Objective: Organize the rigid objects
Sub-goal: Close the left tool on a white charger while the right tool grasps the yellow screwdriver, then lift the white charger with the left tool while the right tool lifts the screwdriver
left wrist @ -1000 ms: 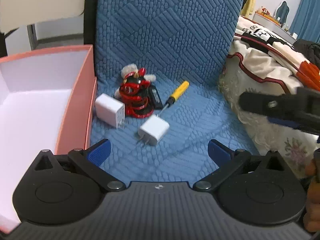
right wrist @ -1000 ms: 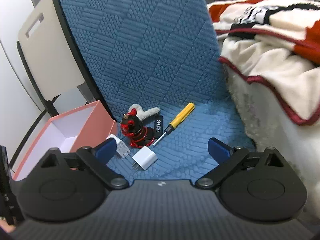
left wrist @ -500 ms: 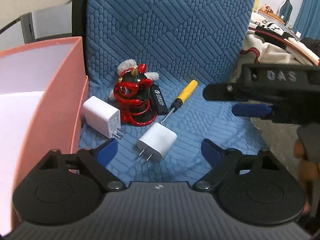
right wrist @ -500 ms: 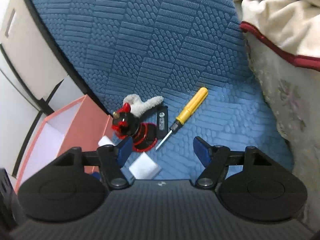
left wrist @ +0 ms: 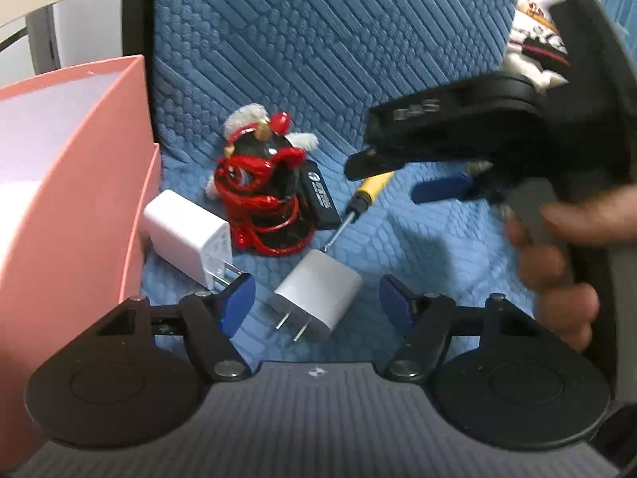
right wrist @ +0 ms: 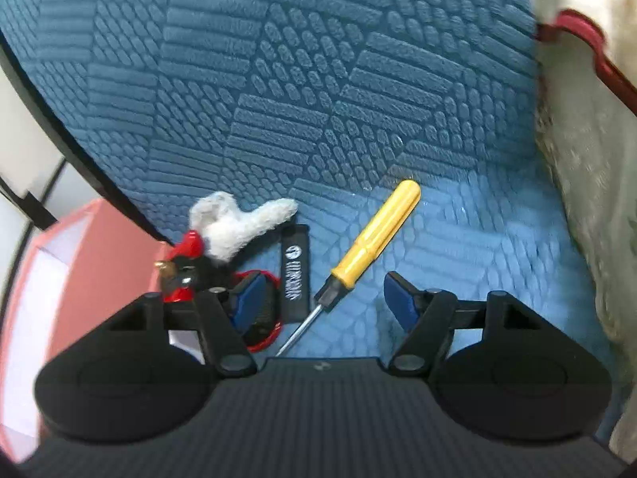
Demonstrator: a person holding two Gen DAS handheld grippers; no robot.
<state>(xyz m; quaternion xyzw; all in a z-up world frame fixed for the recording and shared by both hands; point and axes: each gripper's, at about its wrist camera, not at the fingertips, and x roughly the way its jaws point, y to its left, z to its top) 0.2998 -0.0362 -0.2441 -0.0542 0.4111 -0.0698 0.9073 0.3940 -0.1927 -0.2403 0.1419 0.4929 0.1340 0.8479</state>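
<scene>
Nothing looks sorted yet: both the left gripper (left wrist: pixel 312 304) and right gripper (right wrist: pixel 320 298) are spread and empty, with the yellow screwdriver (right wrist: pixel 368 245) lying just ahead of the right one.

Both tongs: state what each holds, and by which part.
Nothing held. Left tongs stand open around the white charger; right tongs open over the screwdriver.

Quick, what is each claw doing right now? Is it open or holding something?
Left claw: open, holding nothing, white plastic charger plug between its fingers.
Right claw: open, holding nothing, over yellow-handled screwdriver.
</scene>
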